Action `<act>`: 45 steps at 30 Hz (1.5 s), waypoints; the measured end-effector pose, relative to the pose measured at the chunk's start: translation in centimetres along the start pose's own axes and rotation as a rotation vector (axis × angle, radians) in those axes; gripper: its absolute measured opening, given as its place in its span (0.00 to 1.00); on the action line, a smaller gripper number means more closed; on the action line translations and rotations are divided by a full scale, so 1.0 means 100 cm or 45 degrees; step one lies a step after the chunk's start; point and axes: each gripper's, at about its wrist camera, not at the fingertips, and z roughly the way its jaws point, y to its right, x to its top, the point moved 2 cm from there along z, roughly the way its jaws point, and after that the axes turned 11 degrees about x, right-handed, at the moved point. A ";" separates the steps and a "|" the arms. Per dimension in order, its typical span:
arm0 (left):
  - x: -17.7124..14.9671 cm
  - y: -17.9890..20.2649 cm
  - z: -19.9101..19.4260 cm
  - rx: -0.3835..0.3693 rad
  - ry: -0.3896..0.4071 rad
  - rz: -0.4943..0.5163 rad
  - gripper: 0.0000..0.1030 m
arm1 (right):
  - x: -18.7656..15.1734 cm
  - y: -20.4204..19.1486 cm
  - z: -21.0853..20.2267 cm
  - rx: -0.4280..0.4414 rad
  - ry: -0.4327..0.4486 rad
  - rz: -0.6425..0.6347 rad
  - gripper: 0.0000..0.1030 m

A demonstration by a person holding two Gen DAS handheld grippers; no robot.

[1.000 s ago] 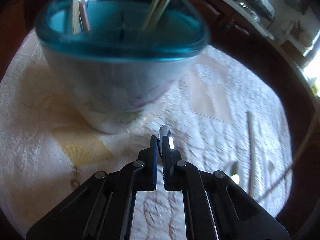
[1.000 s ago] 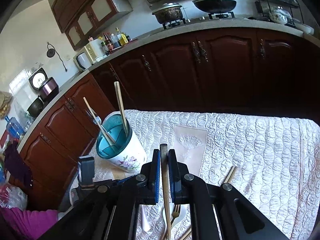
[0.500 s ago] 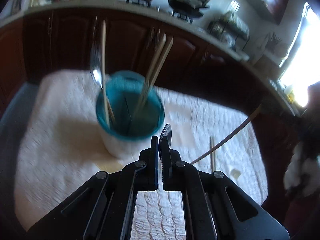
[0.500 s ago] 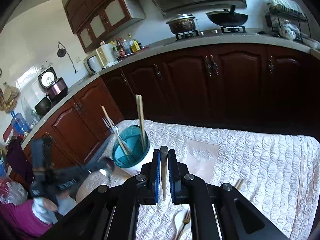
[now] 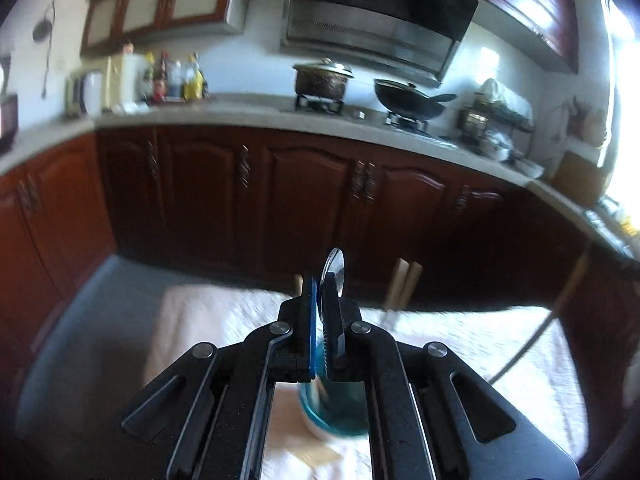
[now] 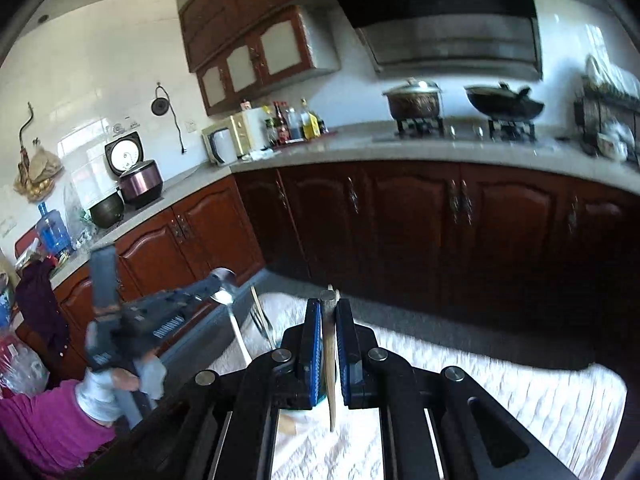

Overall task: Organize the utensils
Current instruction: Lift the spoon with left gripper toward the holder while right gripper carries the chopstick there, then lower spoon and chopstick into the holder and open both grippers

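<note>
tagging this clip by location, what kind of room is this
A home kitchen, most likely. A lidded pot and a wok sit on a gas stove under a range hood, and dark wooden cabinets run below a long countertop.

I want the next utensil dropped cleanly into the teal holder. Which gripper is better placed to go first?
Left, probably. The left gripper, shut on the spoon, has the teal holder directly beneath its fingers. The right gripper grips a chopstick, with the holder barely visible there.
</note>
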 end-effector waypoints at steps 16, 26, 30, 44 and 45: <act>-0.029 0.029 0.058 0.270 0.157 0.275 0.01 | -0.003 0.007 0.108 0.036 -0.154 0.008 0.07; -0.019 0.023 0.049 0.201 0.145 0.240 0.01 | -0.044 0.024 0.143 0.063 -0.255 0.102 0.07; -0.015 0.031 0.039 0.179 0.169 0.269 0.01 | -0.049 0.035 0.148 0.060 -0.260 0.163 0.07; -0.057 0.058 0.070 0.261 0.107 0.432 0.01 | -0.045 0.053 0.128 0.047 -0.203 0.275 0.25; -0.060 0.059 0.071 0.261 0.098 0.438 0.01 | -0.045 0.055 0.127 0.044 -0.199 0.287 0.25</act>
